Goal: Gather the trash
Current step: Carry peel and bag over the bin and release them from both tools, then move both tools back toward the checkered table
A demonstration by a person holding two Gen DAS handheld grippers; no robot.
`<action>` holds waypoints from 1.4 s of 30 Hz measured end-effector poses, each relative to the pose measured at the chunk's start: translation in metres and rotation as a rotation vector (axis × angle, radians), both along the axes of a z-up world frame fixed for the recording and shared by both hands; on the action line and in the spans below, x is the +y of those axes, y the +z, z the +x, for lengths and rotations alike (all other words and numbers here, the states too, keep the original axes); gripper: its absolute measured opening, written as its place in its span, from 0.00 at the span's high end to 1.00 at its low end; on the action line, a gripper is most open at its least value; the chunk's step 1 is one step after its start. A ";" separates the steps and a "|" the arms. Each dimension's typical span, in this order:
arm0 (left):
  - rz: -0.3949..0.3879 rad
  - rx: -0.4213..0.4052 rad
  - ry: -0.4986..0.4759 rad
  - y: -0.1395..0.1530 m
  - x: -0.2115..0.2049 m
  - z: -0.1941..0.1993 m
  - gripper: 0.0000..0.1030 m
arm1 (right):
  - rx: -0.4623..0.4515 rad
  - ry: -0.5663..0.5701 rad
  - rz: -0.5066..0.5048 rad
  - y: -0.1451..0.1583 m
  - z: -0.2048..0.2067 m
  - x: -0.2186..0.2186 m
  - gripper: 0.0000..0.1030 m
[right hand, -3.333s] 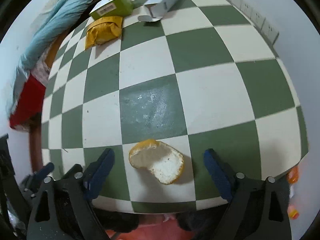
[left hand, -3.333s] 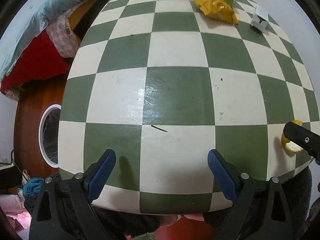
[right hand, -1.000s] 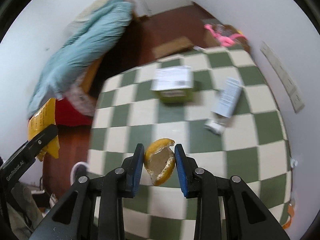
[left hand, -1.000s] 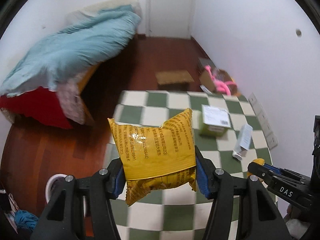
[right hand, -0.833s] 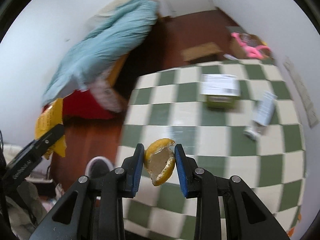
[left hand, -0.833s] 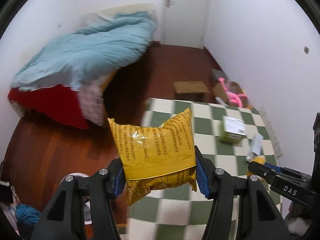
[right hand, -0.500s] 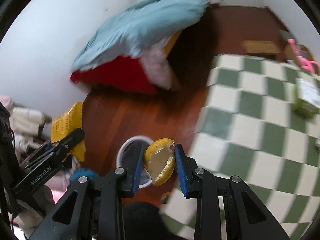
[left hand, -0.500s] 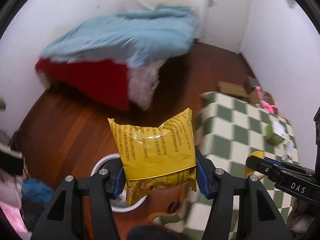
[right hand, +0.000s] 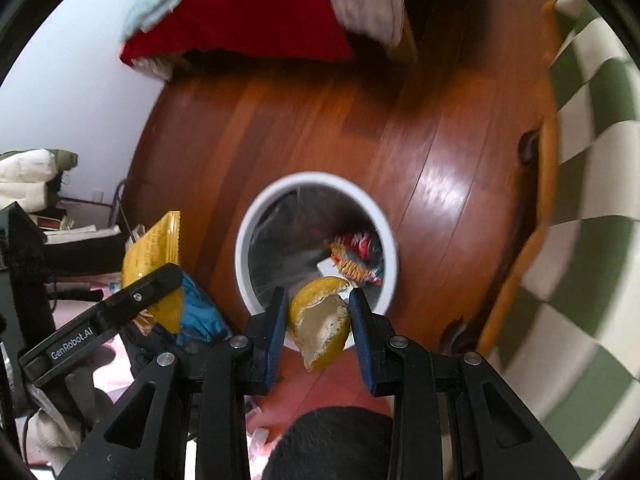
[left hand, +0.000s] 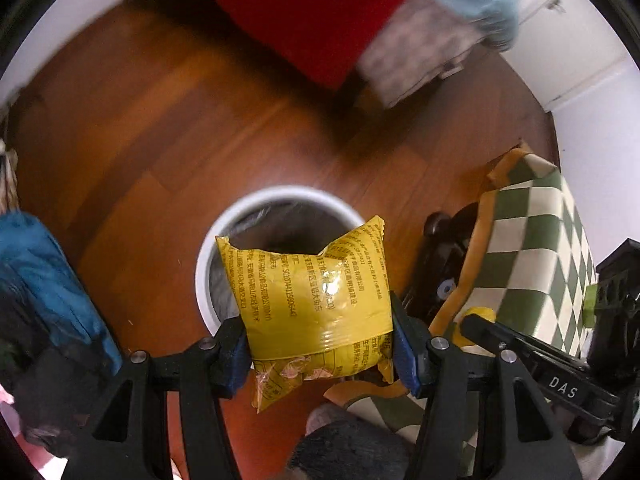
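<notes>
Left wrist view: left gripper (left hand: 318, 346) clamped yellow packet (left hand: 312, 300) above white bin (left hand: 280, 200). Right gripper (right hand: 319, 330) pinched orange peel (right hand: 320, 326) over bin's near rim.

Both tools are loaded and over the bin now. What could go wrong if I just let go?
The packet, held in the left tool, is wide and sits over the near rim of the bin; released here it may catch the rim and land on the floor.

The peel in the right tool also hangs at the near rim of the bin, not its middle, so it could drop outside. Moving both tools further in looks safer.
</notes>
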State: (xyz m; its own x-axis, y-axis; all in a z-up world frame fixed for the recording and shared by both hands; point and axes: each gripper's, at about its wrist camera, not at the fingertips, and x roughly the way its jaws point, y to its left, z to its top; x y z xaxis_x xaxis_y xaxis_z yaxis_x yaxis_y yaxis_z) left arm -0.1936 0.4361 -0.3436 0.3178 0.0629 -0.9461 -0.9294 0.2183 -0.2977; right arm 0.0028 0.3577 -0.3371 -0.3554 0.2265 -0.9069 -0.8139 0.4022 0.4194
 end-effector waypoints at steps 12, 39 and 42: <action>-0.009 0.088 0.125 -0.032 0.022 -0.052 0.06 | 0.031 0.125 -0.110 -0.074 -0.034 0.043 0.24; 0.287 0.269 0.093 0.065 -0.069 -0.055 0.06 | -0.248 0.203 -0.005 0.037 -0.043 -0.020 0.00; 0.327 0.255 0.079 0.088 -0.083 -0.050 0.06 | -0.246 0.201 0.042 0.066 -0.040 -0.036 0.00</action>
